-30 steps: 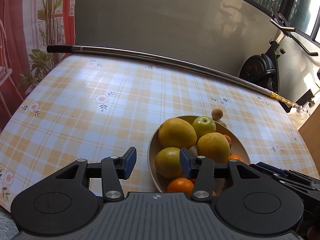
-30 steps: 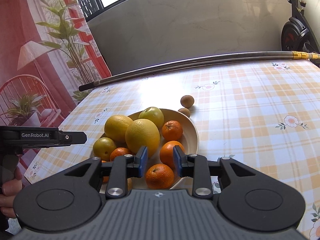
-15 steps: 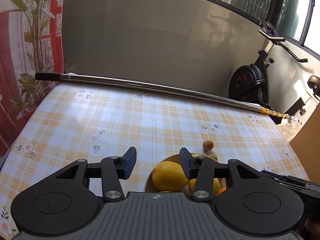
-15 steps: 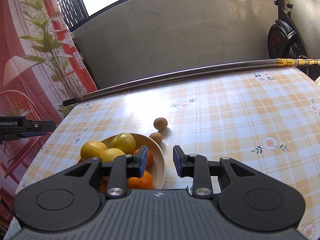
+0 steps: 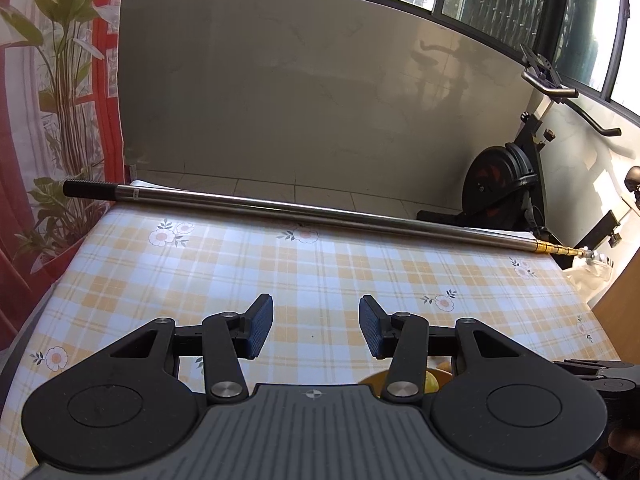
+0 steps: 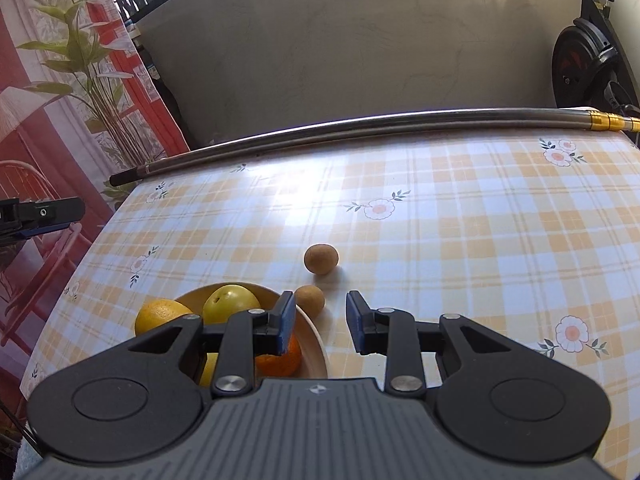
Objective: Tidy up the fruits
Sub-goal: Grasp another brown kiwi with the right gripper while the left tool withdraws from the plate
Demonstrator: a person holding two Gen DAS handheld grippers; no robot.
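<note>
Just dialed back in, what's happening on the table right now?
Nothing is held. The right gripper hangs open above the table, beside the bowl of citrus and a green apple. Two small brown fruits lie loose on the checked tablecloth just outside the bowl. The left gripper is open too, over bare cloth, with the bowl only peeking in at its lower right.
</note>
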